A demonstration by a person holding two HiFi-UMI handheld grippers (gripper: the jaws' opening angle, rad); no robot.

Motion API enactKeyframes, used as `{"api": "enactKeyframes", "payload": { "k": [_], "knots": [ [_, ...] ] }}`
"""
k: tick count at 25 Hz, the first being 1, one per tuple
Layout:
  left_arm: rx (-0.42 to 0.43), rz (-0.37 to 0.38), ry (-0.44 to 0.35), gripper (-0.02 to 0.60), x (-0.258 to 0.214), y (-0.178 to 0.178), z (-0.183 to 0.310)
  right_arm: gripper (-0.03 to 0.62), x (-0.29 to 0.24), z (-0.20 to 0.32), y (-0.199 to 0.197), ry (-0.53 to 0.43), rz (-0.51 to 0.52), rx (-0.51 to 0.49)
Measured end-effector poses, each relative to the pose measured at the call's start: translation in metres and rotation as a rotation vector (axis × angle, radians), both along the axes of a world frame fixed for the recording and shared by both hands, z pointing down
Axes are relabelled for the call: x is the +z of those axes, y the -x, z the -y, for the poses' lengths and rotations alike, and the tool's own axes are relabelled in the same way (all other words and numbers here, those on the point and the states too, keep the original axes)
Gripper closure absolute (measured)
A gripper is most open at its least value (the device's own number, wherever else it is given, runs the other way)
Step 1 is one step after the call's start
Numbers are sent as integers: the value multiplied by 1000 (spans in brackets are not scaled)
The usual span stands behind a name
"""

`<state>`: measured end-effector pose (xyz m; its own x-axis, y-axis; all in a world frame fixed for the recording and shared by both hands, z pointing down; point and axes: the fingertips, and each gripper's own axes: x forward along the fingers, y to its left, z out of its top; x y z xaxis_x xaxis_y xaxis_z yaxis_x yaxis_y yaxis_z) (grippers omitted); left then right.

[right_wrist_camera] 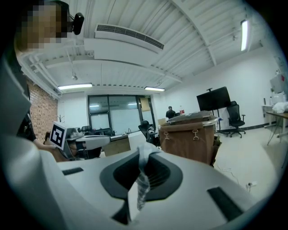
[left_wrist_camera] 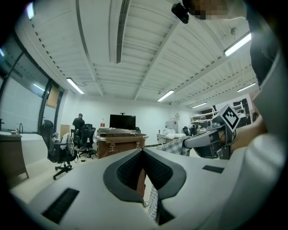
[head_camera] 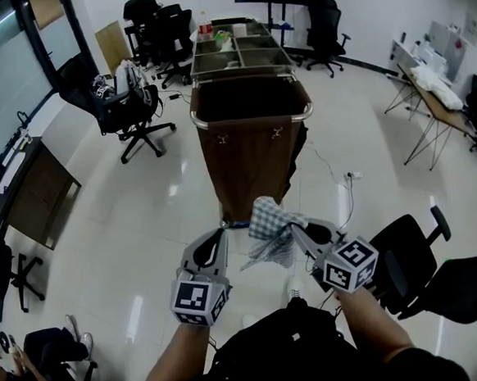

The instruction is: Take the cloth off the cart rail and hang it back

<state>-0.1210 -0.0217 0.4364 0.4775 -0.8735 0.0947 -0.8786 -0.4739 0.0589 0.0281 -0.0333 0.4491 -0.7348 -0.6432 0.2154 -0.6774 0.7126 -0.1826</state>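
My grey-and-white checked cloth [head_camera: 270,231] is bunched into a crumpled wad. It is pinched at one edge between my right tongs [head_camera: 301,231], and its loose end droops in mid-air. It hangs apart from the curved chrome rail [head_camera: 203,124] that rims the top of the brown cart [head_camera: 252,160].

The left gripper [left_wrist_camera: 143,152] has its jaws meeting at the tips, with nothing pinched between them. To its right, the right gripper [left_wrist_camera: 186,142] carries a checked cloth [left_wrist_camera: 173,146] at its tip. A brown cart [left_wrist_camera: 120,144] stands farther off, and a person [left_wrist_camera: 79,122] is at the far left.
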Motion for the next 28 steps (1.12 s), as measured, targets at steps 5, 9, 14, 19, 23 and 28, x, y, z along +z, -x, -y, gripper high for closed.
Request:
{"api": "enactKeyframes", "payload": {
  "k": [5, 9, 14, 19, 23, 28],
  "knots": [
    [-14, 1, -20, 581, -8, 10, 9, 569, -19, 12, 2, -35, -1, 0],
    [-32, 9, -68, 581, -32, 17, 29, 570, -52, 37, 0, -97, -7, 9],
    [-44, 40, -113, 581, -63, 24, 59, 571, -99, 78, 2, -153, -5, 25],
    [-73, 62, -144, 581, -84, 37, 96, 571, -155, 118, 12, -248, -8, 12],
    [-105, 78, -171, 581, -101, 47, 132, 571, -208, 152, 15, -344, 42, 10],
    [-135, 60, -179, 581, -117, 54, 186, 571, -251, 213, 11, -386, 131, 29]
  ]
}}
